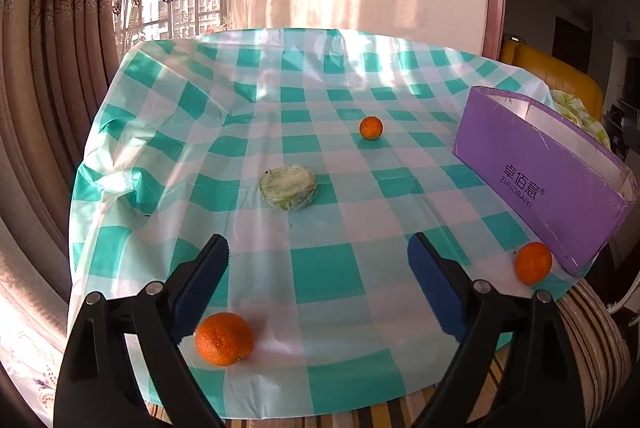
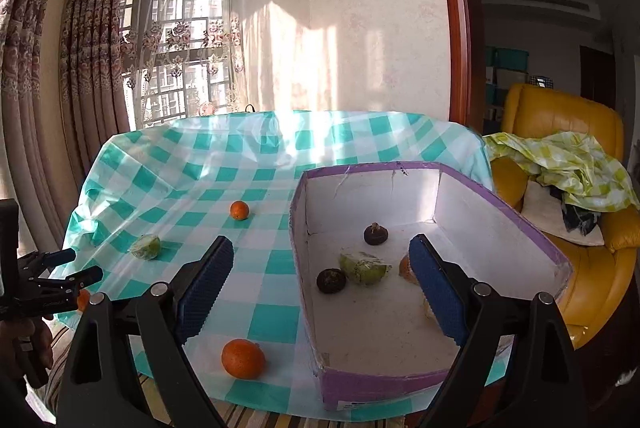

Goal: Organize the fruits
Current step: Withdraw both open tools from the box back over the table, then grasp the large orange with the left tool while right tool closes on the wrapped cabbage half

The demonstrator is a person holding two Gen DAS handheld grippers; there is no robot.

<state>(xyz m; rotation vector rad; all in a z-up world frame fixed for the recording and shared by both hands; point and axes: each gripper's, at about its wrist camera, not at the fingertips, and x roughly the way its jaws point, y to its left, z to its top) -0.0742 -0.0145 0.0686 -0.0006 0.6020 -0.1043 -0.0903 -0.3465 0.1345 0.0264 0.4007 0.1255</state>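
Observation:
Three oranges lie on the checked cloth: one (image 1: 224, 339) just beside my left gripper's left finger, one (image 1: 532, 263) against the purple box (image 1: 520, 156), and a small one (image 1: 371, 127) farther back. A pale cabbage piece (image 1: 289, 187) sits mid-table. My left gripper (image 1: 318, 240) is open and holds nothing. My right gripper (image 2: 322, 242) hangs open over the box's near left wall (image 2: 304, 292), also empty. Inside the box lie two dark round fruits (image 2: 375, 234) (image 2: 331, 280), a green wedge (image 2: 364, 267) and an orange fruit (image 2: 405, 266) half hidden by my right finger.
The table (image 1: 320, 280) fills the middle, with a curtained window behind it at the left. A yellow armchair (image 2: 560, 116) with crumpled cloth stands right of the box. In the right wrist view my left gripper (image 2: 86, 264) shows at the left edge, held by a hand.

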